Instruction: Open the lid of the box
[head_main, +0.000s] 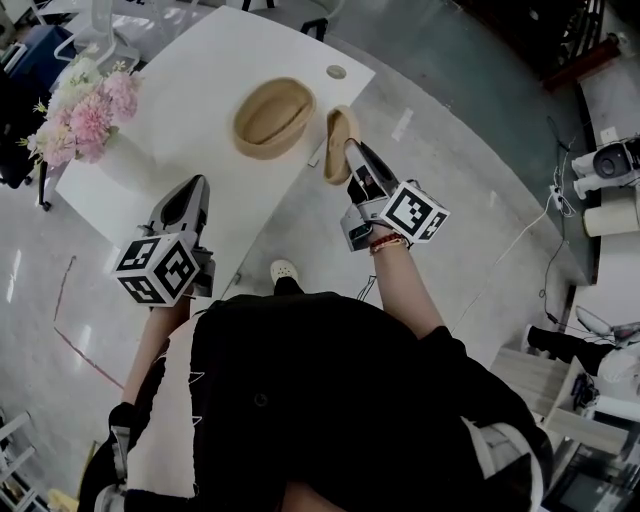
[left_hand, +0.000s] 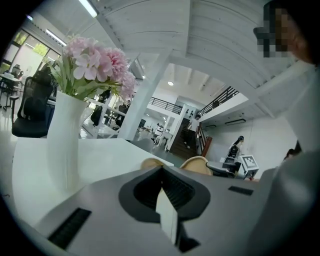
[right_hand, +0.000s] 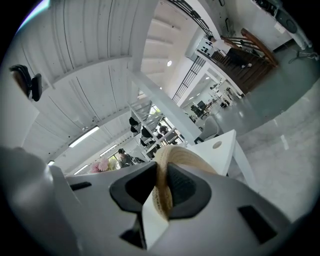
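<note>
Head view: right gripper (head_main: 352, 148), outstretched, clamps the lid (head_main: 336, 135) edge-on.

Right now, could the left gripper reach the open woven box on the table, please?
Probably yes: only bare table lies between the left gripper, shut and empty, and the woven box. The flowers stand off to the left, and the right gripper holds the lid at the box's right.

— What is being carried by the white desk (head_main: 200, 130)?
— Pink flowers (head_main: 88, 112) in a white vase (left_hand: 64, 145), at one corner.
— And the glossy grey floor (head_main: 470, 180)?
— Light is being reflected by it; the ribbed ceiling is being lit by strip lights (right_hand: 84, 136).
</note>
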